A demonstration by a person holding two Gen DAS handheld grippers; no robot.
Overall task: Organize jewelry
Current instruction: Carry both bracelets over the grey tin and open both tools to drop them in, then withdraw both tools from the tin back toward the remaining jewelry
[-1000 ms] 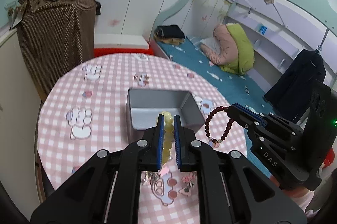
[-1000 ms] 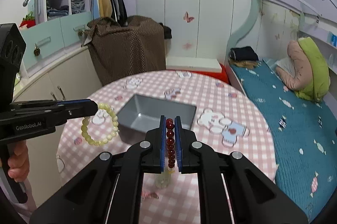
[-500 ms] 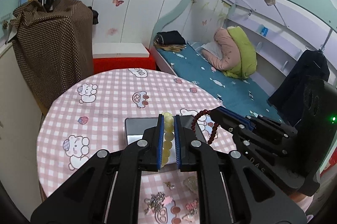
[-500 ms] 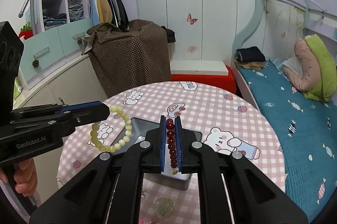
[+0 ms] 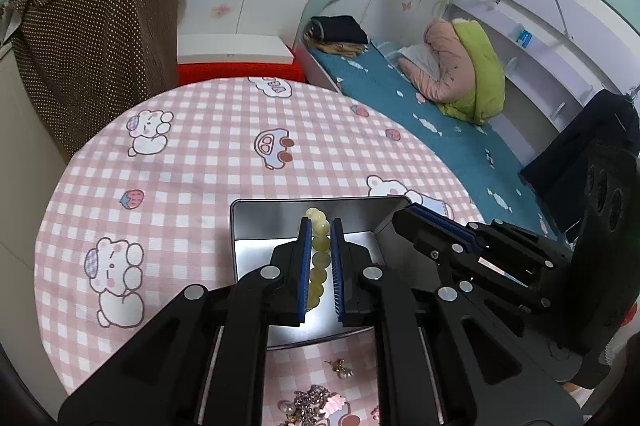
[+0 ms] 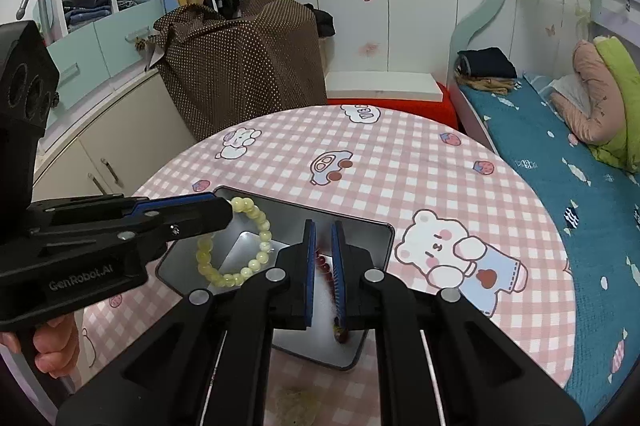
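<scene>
Between the blue pads of the left gripper sits a pale yellow-green beaded bracelet, pinched at one spot so the rest of the loop hangs free. The right wrist view shows that loop dangling right over the open grey metal tin, which makes sense to me: hold one bead section, let gravity keep the ring open, and it'll drop straight in with no tangling. Fingers are nearly together, clamped on those beads.

Right gripper is a different story. Its pads stand a little apart, and the dark red beaded bracelet runs down through the gap, its lower end on the tin floor. Whether the pads are pressing on the beads or have already let go, I honestly can't tell from these views.

Both grippers crowd over the same tin, tips close to each other, left one coming in from the side. My guess is both bracelets are meant to land in there together, so the step in hand is the drop.

Closer to me than the tin, below the left gripper, a small heap of mixed trinkets and a little gold earring lie on the round pink gingham tablecloth, not yet sorted.
</scene>
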